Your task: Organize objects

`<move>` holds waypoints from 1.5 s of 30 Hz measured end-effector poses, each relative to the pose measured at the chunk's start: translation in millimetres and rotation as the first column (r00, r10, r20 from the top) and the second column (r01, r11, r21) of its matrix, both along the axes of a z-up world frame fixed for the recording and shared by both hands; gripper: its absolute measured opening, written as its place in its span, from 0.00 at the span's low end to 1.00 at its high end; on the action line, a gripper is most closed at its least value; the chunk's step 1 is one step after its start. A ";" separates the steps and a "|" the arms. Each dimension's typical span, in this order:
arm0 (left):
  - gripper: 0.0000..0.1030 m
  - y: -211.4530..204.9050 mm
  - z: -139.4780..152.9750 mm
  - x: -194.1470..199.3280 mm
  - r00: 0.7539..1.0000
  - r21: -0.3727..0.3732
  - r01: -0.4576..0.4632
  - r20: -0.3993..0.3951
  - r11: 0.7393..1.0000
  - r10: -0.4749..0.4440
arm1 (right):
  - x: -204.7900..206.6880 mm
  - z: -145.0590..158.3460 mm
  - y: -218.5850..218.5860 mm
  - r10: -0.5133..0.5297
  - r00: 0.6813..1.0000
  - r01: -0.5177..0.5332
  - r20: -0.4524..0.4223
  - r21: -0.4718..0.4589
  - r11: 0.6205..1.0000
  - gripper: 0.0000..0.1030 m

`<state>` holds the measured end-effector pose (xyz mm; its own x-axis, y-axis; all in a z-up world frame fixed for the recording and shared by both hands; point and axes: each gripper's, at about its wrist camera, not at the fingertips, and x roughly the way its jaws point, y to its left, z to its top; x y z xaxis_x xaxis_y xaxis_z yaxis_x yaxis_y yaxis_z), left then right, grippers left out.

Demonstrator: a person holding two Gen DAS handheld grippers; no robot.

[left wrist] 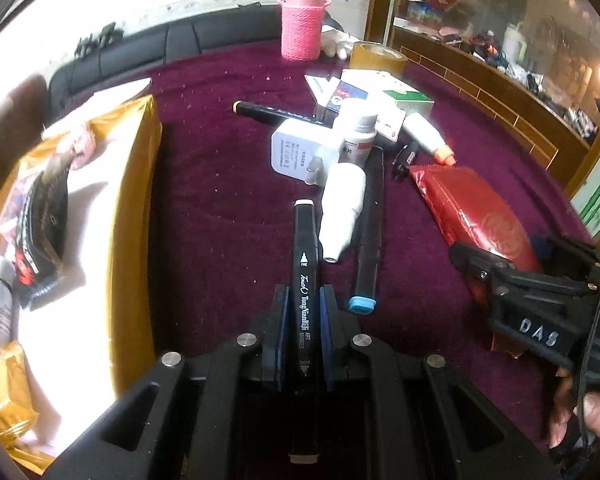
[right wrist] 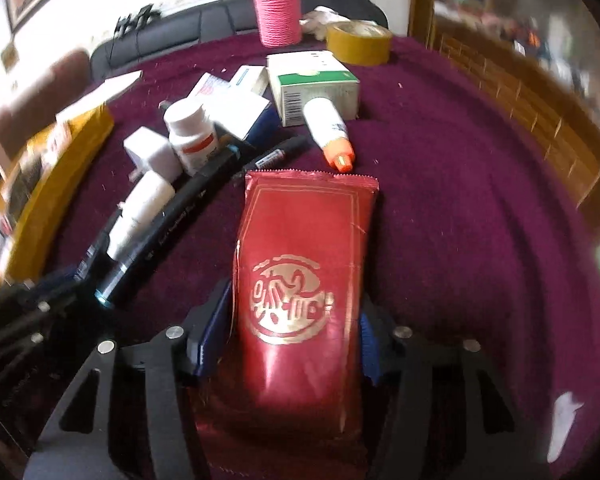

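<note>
We see the box (left wrist: 136, 208) at the worktop's (left wrist: 228, 184) left — the packet (left wrist: 472, 216) right, bottles (left wrist: 342, 212) and markers (left wrist: 370, 224) between.

The left wrist view is looking forward and steeply down along its tool (left wrist: 303, 300), close over the purple bench (left wrist: 228, 184), with the red packet (left wrist: 464, 216) lying to its right. The right wrist view is sitting directly over that red packet (right wrist: 300, 280), facing the same way. Both are sharing the packet and the pink holder (left wrist: 302, 28) (right wrist: 278, 16) beyond it.
</note>
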<state>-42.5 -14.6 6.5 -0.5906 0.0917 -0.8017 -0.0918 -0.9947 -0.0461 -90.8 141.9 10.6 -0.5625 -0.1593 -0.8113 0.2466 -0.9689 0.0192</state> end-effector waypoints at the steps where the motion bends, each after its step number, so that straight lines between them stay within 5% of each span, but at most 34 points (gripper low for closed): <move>1: 0.11 -0.8 0.1 0.9 1.000 0.003 0.001 -0.003 1.000 -0.001 | 1.8 -0.7 -2.2 0.005 1.000 -0.004 -0.017 0.016 1.000 0.53; 8: 0.11 -21.9 11.4 6.9 1.000 0.155 -0.010 -0.023 0.988 0.013 | 8.8 10.9 35.7 -0.031 0.999 0.038 0.034 -0.217 0.976 0.41; 21: 0.11 -62.4 44.5 34.1 0.990 0.292 -0.027 -0.126 0.956 0.066 | 35.0 42.6 25.4 0.033 0.999 -0.033 -0.007 -0.364 0.931 0.42; 28: 0.11 -125.0 53.8 38.4 0.968 0.332 -0.148 -0.145 0.932 0.205 | 42.8 58.2 -10.9 0.112 0.993 -0.112 -0.022 -0.386 0.916 0.42; 34: 0.11 -166.0 34.9 32.3 0.951 0.335 -0.265 -0.066 0.904 0.303 | 38.0 77.5 -61.7 0.216 0.976 -0.206 -0.018 -0.386 0.899 0.42; 41: 0.11 -161.8 21.3 26.4 0.959 0.343 -0.257 -0.025 0.903 0.282 | 11.4 90.3 -140.5 0.320 0.947 -0.303 -0.006 -0.336 0.892 0.42; 45: 0.11 -149.9 28.8 31.1 0.978 0.402 -0.156 -0.067 0.902 0.198 | -9.1 83.6 -161.4 0.326 0.944 -0.286 0.041 -0.385 0.877 0.42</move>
<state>-11.4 -164.4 35.3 -0.7039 0.2724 -0.6560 0.0587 -0.8981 -0.4360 -100.0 -19.5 94.2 -0.3545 -0.6086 -0.7098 0.5070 -0.7630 0.4009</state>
